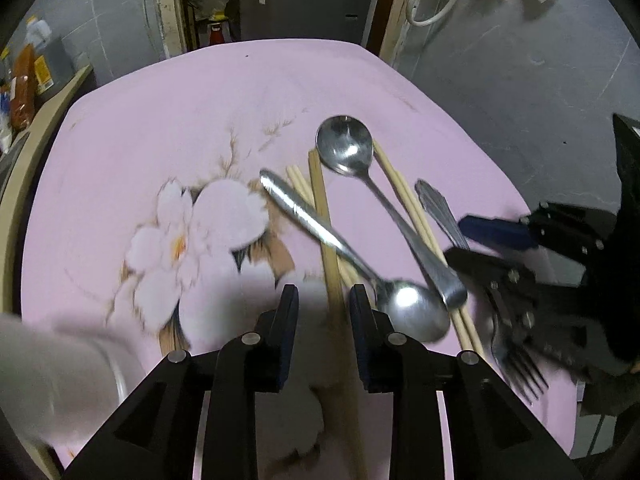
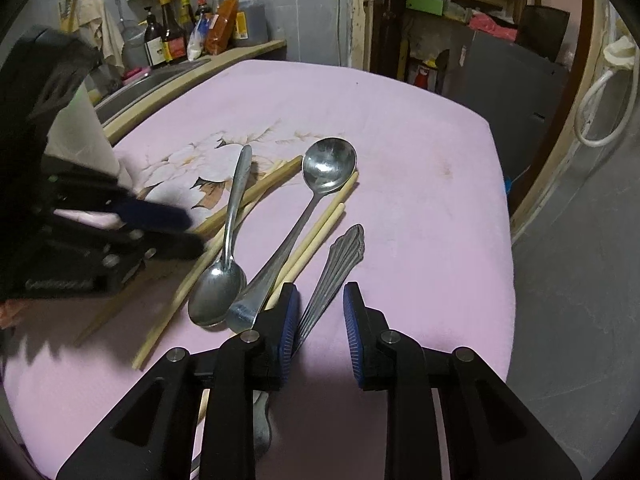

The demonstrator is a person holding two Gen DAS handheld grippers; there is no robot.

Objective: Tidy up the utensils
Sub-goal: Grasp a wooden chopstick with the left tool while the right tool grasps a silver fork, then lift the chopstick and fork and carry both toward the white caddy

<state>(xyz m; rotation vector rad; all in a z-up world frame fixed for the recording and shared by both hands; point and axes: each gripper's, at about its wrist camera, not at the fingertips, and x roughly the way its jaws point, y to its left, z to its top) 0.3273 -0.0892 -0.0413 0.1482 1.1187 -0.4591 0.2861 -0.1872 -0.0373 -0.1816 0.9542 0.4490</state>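
**Loose cutlery on soft cloth: both claws poised, neither gripping**

While the heap sits jumbled on the pink flowered tablecloth (image 2: pixel 420 184), both claws hang over it, tilted steeply down. The round-bowled spoon (image 2: pixel 329 165) lies with its handle running toward us across the wooden chopsticks (image 2: pixel 316 236), and the smaller spoon (image 2: pixel 218 292) rests bowl-near beside it, also over the sticks. Polished steel, I'd say: stiff, smooth, likely to skid or pivot if pinched off-centre, so mid-handle looks the safest hold. The chopsticks look light and will probably roll; better taken together near the middle.

Over on the right, the right gripper (image 2: pixel 320 320) stands part-open, nothing pinched. The fork (image 2: pixel 340 256) with the ornate handle passes between its jaws, hugging the left blue pad, but that far pad is clear of it. No grip yet.

Now the left gripper (image 1: pixel 324 320): jaws parted too, straddling one flat chopstick (image 1: pixel 326 248) that runs up between them, pads not visibly pressing. A blurred white cup-like thing (image 1: pixel 48 368) sits at its left edge; I can't make out more.
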